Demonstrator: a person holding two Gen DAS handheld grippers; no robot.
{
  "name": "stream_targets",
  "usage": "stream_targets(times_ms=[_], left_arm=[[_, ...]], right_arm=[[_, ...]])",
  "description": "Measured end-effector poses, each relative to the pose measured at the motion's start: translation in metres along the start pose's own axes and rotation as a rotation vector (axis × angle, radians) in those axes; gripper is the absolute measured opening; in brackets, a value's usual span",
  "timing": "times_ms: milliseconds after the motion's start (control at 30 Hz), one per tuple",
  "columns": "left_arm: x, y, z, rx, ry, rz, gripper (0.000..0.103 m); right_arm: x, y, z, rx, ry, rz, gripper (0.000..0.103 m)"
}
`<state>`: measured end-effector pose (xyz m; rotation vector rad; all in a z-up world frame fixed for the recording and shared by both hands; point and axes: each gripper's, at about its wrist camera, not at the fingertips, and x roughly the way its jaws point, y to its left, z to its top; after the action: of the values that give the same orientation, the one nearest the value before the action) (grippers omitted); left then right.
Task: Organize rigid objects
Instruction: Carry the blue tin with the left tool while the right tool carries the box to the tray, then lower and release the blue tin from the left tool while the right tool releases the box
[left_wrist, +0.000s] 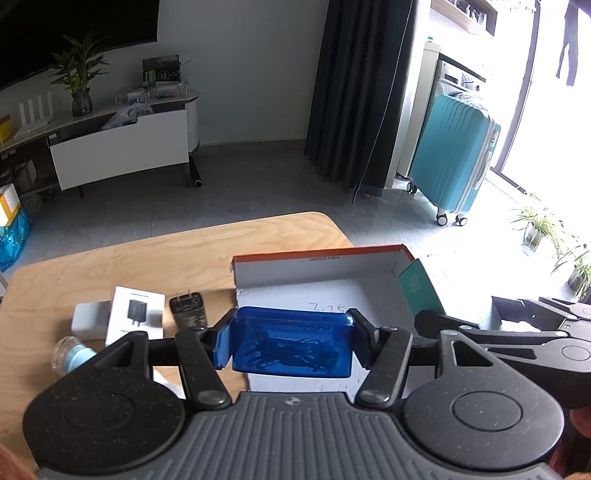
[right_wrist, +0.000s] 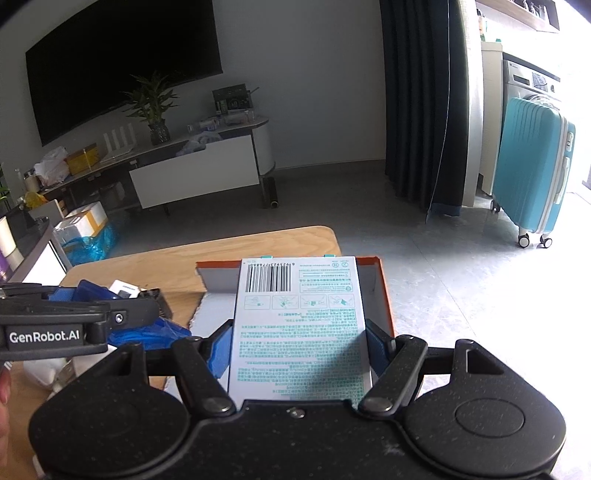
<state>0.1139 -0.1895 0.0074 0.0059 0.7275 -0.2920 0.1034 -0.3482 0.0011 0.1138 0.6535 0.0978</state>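
Note:
My left gripper is shut on a translucent blue plastic case, held over the near left part of an open orange-rimmed cardboard box on the wooden table. My right gripper is shut on a white carton with teal print and a barcode, held above the same box. In the left wrist view that carton shows at the box's right side, with the right gripper's body behind it. The left gripper with its blue case appears at the left of the right wrist view.
Left of the box lie a black plug adapter, a white charger carton, a plain white block and a small clear bottle. Beyond the table are grey floor, a TV stand, dark curtain and a teal suitcase.

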Motion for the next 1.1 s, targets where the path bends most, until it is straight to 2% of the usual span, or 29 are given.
stream_targets(times_ms=[667, 833, 1100], left_arm=[[0.043, 0.001, 0.024, -0.075, 0.03, -0.001, 0.062], [0.055, 0.0, 0.031, -0.107, 0.033, -0.008, 0.062], [0.075, -0.007, 0.039, -0.123, 0.014, -0.004, 0.062]], right_arm=[[0.058, -0.005, 0.019, -0.04, 0.09, -0.044, 0.085], [0.067, -0.011, 0.024, -0.014, 0.053, -0.058, 0.089], [0.031, -0.031, 0.02, 0.042, -0.036, -0.046, 0.09]])
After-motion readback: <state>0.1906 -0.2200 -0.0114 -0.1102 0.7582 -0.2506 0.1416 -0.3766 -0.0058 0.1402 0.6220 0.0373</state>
